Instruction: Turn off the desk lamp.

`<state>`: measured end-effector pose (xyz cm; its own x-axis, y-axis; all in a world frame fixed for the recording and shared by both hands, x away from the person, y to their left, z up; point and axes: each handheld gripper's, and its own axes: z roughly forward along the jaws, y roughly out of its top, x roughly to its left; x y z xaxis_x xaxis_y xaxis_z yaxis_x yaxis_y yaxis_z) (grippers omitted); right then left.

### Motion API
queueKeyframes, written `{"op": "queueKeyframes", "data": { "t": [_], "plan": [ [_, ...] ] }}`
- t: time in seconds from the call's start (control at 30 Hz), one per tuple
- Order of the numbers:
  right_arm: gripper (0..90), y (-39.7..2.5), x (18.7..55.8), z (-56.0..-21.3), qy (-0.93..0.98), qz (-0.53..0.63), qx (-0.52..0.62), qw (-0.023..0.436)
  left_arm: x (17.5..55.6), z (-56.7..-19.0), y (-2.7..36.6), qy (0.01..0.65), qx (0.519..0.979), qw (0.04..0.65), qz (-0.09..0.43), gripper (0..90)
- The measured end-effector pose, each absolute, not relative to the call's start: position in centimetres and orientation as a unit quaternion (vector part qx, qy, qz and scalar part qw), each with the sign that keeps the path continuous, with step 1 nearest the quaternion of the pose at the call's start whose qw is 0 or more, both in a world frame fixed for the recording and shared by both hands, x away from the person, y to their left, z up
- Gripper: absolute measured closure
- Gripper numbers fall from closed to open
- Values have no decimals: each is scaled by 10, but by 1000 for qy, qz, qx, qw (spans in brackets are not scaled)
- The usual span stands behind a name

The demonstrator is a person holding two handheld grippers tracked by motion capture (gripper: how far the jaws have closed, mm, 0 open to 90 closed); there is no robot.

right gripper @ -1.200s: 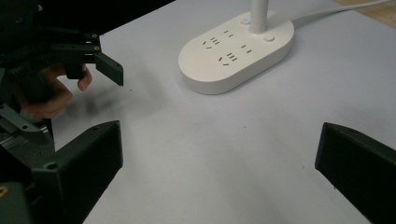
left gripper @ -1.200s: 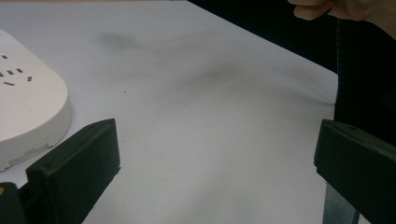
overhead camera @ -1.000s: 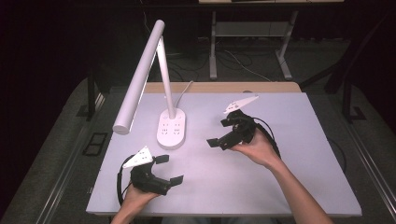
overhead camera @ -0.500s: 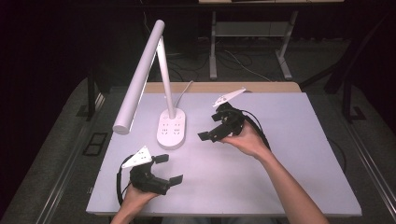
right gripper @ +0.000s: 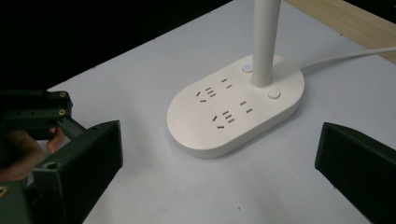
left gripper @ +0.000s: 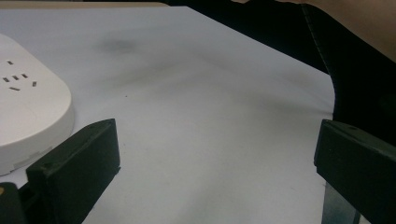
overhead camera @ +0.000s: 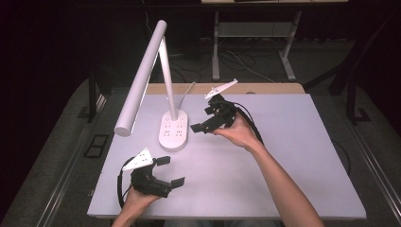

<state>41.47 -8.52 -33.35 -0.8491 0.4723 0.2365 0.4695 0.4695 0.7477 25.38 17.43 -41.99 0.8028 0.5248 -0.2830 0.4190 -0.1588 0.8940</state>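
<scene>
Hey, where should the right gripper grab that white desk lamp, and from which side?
Probably the slim upright stem just above the base. The right gripper, jaws open, already faces it from the lamp's right; the flat oval base looks too wide for the jaws.

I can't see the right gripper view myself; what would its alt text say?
A white oval lamp base with socket slots and two small round buttons sits on a pale table, a white stem rising from it and a white cord trailing off. The right tongs stand open in the foreground, aimed at the base, touching nothing.
</scene>
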Motion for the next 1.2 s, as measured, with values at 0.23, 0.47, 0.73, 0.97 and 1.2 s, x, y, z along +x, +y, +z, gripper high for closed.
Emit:
{"op": "queueKeyframes", "data": {
  "t": [0.23, 0.47, 0.73, 0.97, 1.2],
  "plan": [
    [9, -76, 434, -336, 852, 440, 285, -6, 254, -420, 175, 311, 761, 568, 48, 0],
    [65, -69, 452, -345, 847, 442, 297, 0, 254, -420, 175, 309, 763, 566, 49, 0],
    [304, -62, 469, -360, 836, 449, 315, -3, 253, -420, 175, 310, 762, 567, 48, 0],
    [485, -54, 477, -370, 836, 437, 332, -12, 254, -420, 176, 313, 759, 569, 46, 0],
    [685, -48, 487, -377, 830, 433, 351, -18, 254, -420, 177, 314, 759, 569, 45, 0]
  ]
}}
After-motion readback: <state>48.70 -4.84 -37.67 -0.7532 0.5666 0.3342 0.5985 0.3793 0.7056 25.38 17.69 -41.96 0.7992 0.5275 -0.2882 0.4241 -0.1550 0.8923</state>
